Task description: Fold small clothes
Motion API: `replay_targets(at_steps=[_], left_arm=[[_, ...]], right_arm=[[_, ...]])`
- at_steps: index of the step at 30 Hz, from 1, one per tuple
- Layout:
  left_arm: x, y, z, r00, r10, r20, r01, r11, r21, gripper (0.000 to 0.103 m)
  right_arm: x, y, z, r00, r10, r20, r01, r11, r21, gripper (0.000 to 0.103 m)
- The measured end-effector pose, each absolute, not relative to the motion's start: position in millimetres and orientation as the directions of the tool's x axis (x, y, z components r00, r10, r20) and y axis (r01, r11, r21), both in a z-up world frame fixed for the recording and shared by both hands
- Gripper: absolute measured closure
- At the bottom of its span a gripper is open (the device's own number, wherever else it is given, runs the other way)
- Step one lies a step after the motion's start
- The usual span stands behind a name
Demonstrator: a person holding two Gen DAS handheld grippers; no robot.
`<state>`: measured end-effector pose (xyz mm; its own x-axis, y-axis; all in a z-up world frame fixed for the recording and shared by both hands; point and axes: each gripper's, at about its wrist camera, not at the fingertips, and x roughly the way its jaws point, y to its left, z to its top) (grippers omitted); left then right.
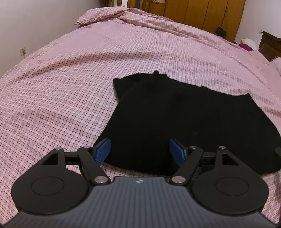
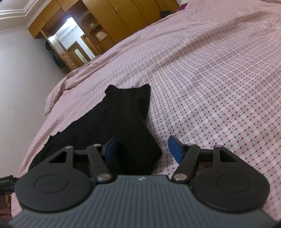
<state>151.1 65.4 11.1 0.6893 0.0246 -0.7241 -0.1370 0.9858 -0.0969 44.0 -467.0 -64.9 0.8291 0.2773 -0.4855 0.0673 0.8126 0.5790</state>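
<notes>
Both hand-held grippers point(image 1: 140, 151) point(image 2: 142, 149) released, black garment point(image 1: 158, 119) apparently just beneath, untouched

Each tool's body hides the black garment point(image 2: 112, 122)'s near edge.

A wide bed point(image 1: 87, 79) under a pink checked cover fills the room. White walls point(image 1: 35, 21) meet it on one side, with a socket point(image 1: 23, 51) low down. Wooden wardrobes point(image 2: 123, 15) line the far wall beside a brightly lit doorway point(image 2: 70, 35).
</notes>
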Motion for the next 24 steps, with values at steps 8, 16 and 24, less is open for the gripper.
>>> replay_targets(at_steps=[8,16,24], left_arm=[[152,63,6,0.685,0.036,-0.727,-0.139,0.987,-0.082,0.025],[156,62,3,0.678,0.034,-0.735,-0.133,0.988,-0.078,0.023],[158,57,1,0.672,0.039,-0.74,-0.125,0.99,-0.061,0.02]], right_arm=[[57,-459,-68,0.818,0.34,-0.465,0.012,0.796,0.605,0.024],[69,-448,-71,0.817,0.404,-0.411,-0.034,0.745,0.666,0.025],[76,-450,-82,0.83,0.388,-0.401,0.012,0.706,0.708,0.071]])
